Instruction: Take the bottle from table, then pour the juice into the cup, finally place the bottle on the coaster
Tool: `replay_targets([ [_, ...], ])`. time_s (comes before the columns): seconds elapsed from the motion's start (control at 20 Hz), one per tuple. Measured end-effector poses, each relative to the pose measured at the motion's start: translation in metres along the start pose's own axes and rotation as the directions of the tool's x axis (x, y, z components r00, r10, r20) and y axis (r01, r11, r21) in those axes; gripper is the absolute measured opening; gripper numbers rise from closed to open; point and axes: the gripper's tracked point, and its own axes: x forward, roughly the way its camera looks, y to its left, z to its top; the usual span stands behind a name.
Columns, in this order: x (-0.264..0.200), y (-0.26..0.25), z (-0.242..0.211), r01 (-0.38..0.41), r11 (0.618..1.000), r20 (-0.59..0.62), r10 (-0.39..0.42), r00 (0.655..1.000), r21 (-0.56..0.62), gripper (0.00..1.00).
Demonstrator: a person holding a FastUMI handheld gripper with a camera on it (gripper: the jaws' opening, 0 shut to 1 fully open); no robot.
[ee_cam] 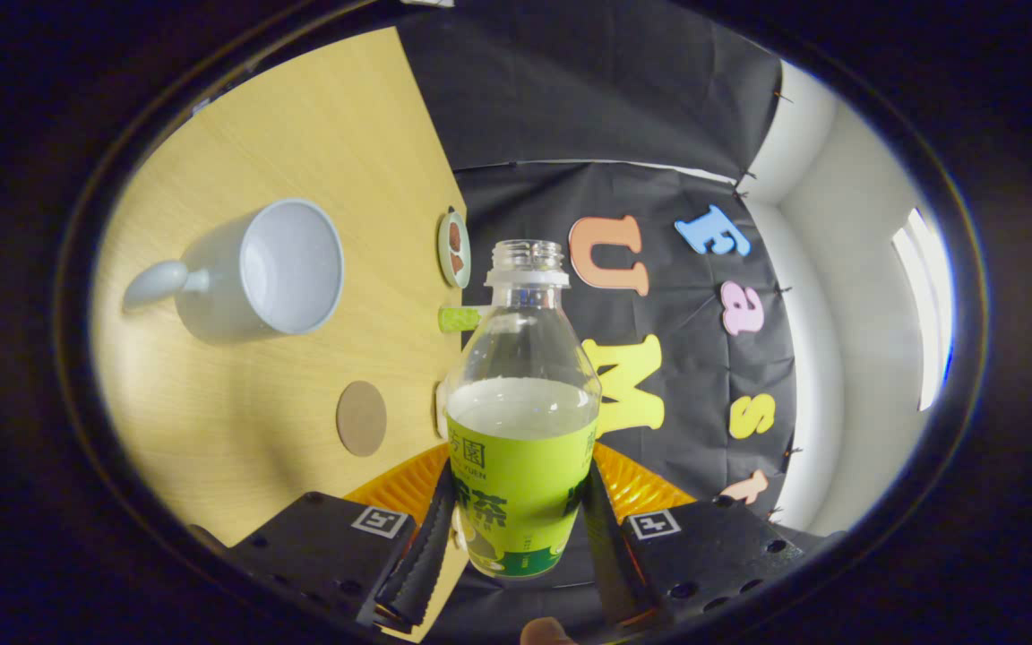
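My gripper [516,528] is rolled over on its side, its two fingers [422,555] clamped on the lower part of the bottle [520,448], one on each flank. My fingertip [545,632] shows just behind them.

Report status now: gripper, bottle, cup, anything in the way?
Gripper shut on bottle, uncapped, part full. Mug empty, apart on table. Coaster bare. Nothing between bottle and mug.
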Motion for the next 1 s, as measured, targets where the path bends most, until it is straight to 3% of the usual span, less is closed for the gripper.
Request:
replay_targets([
  [0.15, -0.009, 0.002, -0.008, -0.037, 0.989, -0.013, 0.04, 0.999, 0.144, 0.75],
  [0.3, -0.015, -0.001, -0.011, -0.06, 0.938, -0.008, 0.067, 0.998, 0.341, 0.75],
  [0.55, -0.011, -0.034, -0.001, -0.059, 0.778, 0.052, 0.034, 0.998, 0.625, 0.74],
  [0.7, -0.016, -0.058, 0.007, -0.075, 0.655, 0.105, -0.006, 0.994, 0.752, 0.74],
  [0.85, -0.013, -0.083, 0.018, -0.1, 0.532, 0.153, -0.057, 0.987, 0.841, 0.75],
  [1.0, -0.006, -0.101, 0.024, -0.119, 0.45, 0.185, -0.105, 0.977, 0.885, 0.74],
])
